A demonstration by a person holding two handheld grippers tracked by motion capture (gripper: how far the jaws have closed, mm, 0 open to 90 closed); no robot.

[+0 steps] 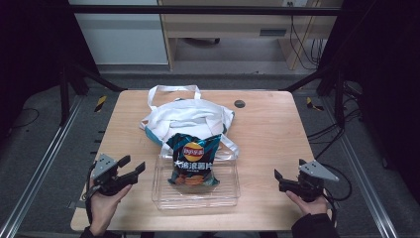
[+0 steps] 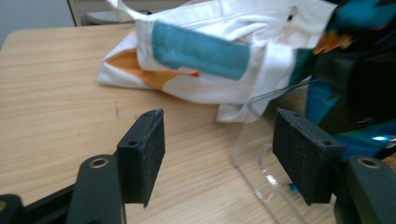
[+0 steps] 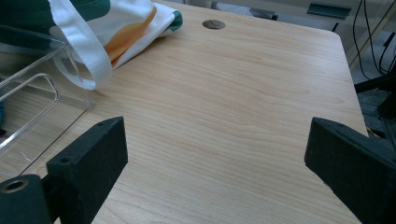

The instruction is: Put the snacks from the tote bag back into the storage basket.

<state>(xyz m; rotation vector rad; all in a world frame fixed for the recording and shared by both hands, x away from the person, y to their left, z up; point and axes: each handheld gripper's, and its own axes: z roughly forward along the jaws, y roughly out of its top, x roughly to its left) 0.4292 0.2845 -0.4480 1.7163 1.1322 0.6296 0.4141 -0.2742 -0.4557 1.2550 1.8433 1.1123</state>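
A dark blue bag of chips (image 1: 194, 159) lies in a clear plastic tray (image 1: 163, 197) near the table's front middle, its top leaning on a white cloth tote bag (image 1: 184, 115) behind. The tote (image 2: 205, 60) has teal and orange patches; one of its straps (image 3: 81, 51) hangs over the tray's corner (image 3: 44, 79). My left gripper (image 1: 131, 166) is open at the front left, a short way from the tray's left wall (image 2: 261, 172). My right gripper (image 1: 287, 174) is open at the front right over bare wood, nothing between its jaws.
The wooden table (image 1: 270, 129) has a round dark cable hole (image 1: 239, 103) at the back, also seen as the hole (image 3: 214, 24) beyond the tote. Black frame posts and cables stand around the table, and a desk is behind it.
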